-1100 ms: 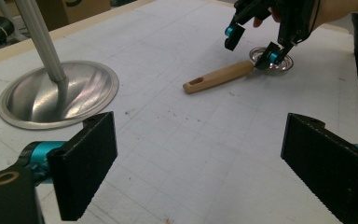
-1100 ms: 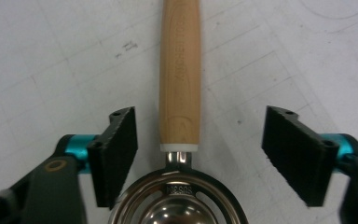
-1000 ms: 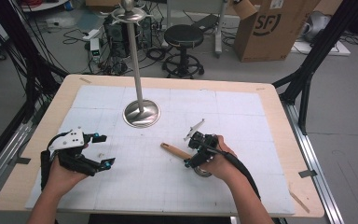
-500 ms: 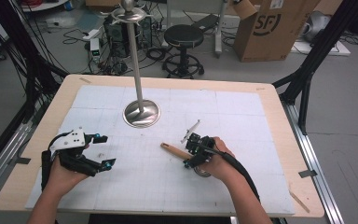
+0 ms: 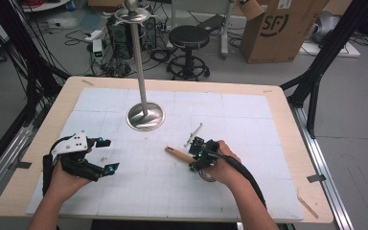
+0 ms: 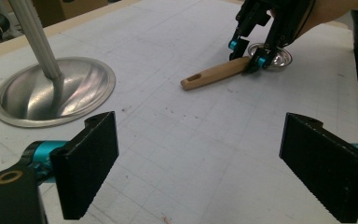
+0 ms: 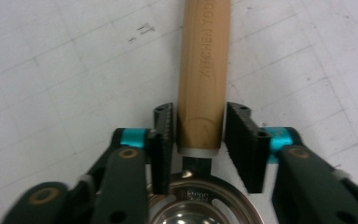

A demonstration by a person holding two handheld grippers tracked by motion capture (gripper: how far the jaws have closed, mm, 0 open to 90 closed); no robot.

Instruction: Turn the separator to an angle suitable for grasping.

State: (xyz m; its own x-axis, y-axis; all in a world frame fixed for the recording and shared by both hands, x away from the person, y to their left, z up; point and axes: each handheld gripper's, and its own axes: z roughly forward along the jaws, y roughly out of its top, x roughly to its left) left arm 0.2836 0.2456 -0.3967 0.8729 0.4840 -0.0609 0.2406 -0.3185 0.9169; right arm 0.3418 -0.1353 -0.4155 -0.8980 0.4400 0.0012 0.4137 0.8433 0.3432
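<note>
Between the right gripper's black ribbed pads sits the light wooden handle of a small metal strainer, lying flat on the white gridded mat. Its jaws have just been closing, and now they pinch the handle where wood meets the steel ferrule, the round bowl tucked under the gripper's body. Over at the mat's left side, the left gripper rests in the person's hand, jaws spread wide with nothing between them. Beyond stands a polished metal pole on a domed base. Around the pale wooden table: a black stool, a cardboard box and tangled cables on a grey floor.
</note>
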